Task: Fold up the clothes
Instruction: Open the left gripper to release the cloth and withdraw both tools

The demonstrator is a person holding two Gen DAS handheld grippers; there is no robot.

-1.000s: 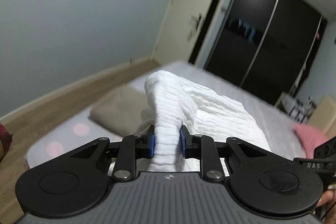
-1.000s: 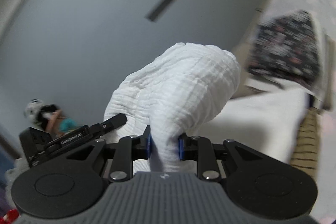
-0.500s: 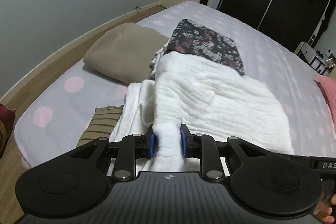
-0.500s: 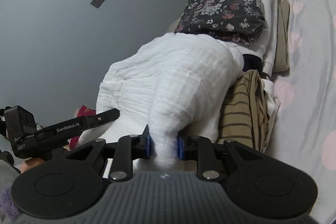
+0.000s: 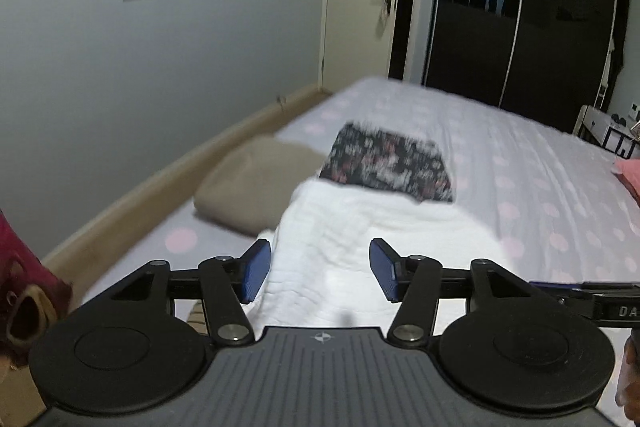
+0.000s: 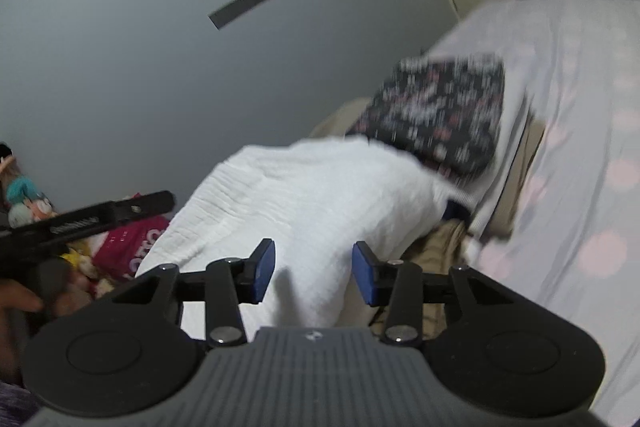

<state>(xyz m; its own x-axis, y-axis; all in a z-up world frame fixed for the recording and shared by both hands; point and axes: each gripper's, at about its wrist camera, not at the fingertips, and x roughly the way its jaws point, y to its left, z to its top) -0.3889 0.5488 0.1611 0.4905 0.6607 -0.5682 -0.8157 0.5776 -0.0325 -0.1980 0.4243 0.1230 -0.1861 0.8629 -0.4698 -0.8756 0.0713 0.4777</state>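
A white waffle-textured garment (image 5: pixel 360 227) (image 6: pixel 304 195) lies bunched on the near end of the bed, over a striped item and other clothes. My left gripper (image 5: pixel 319 275) is open just above its near edge, blue pads apart and holding nothing. My right gripper (image 6: pixel 314 277) is open too, with the white cloth lying loose below the gap between its fingers. A folded dark floral garment (image 5: pixel 388 167) (image 6: pixel 440 115) rests behind the white one. The other gripper's black bar (image 6: pixel 88 219) shows at the left of the right wrist view.
A beige folded cloth (image 5: pixel 256 187) lies left of the pile. The bed sheet (image 5: pixel 540 195) is pale lilac with pink dots. A pink pillow (image 5: pixel 628 171) sits far right. A door and dark sliding wardrobe (image 5: pixel 520 7) stand behind. Toys and a red bag (image 6: pixel 128 247) lie on the floor.
Both grippers have let go of the white garment and opened. It has dropped onto the pile, and both grippers have pulled back and tilted up; the views are motion-blurred.
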